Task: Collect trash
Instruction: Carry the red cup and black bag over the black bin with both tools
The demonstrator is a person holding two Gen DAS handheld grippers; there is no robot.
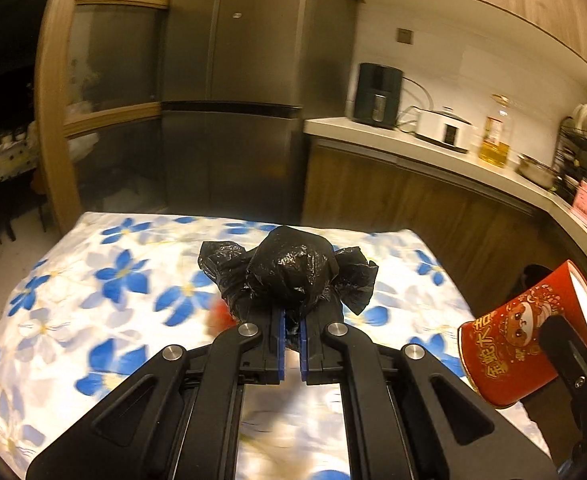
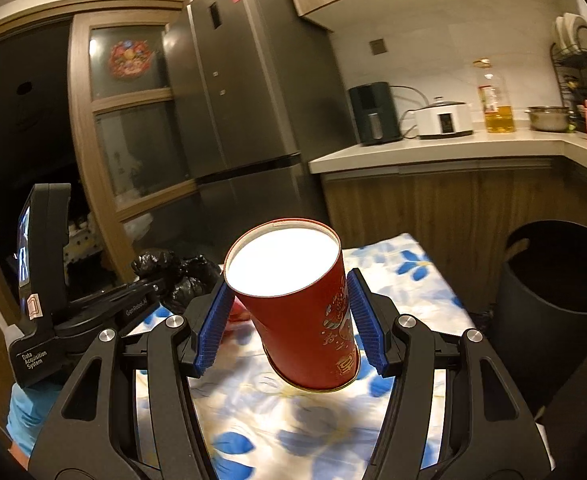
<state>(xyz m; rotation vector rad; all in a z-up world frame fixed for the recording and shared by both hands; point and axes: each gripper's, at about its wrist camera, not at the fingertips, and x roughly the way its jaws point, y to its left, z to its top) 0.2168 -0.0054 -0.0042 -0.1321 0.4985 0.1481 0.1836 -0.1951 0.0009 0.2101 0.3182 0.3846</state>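
Note:
My left gripper (image 1: 292, 316) is shut on a tied black plastic bag (image 1: 293, 272), held up above the flowered tablecloth (image 1: 113, 280). A red paper cup (image 2: 299, 304) with gold print sits tilted between the blue pads (image 2: 213, 324) of my right gripper (image 2: 289, 292), which is shut on it, its white inside facing the camera. In the left wrist view the same red cup (image 1: 525, 340) shows at the right edge in the right gripper. In the right wrist view the left gripper (image 2: 133, 292) and its black bag (image 2: 185, 276) are at the left. A blurred red scrap (image 1: 221, 314) lies on the cloth under the bag.
A dark round bin (image 2: 553, 292) stands on the floor right of the table. Behind are a steel fridge (image 1: 229, 92) and a counter (image 2: 433, 148) with an air fryer, a white cooker, an oil bottle, a pot and a dish rack. A wooden glass door (image 2: 133, 120) is at the left.

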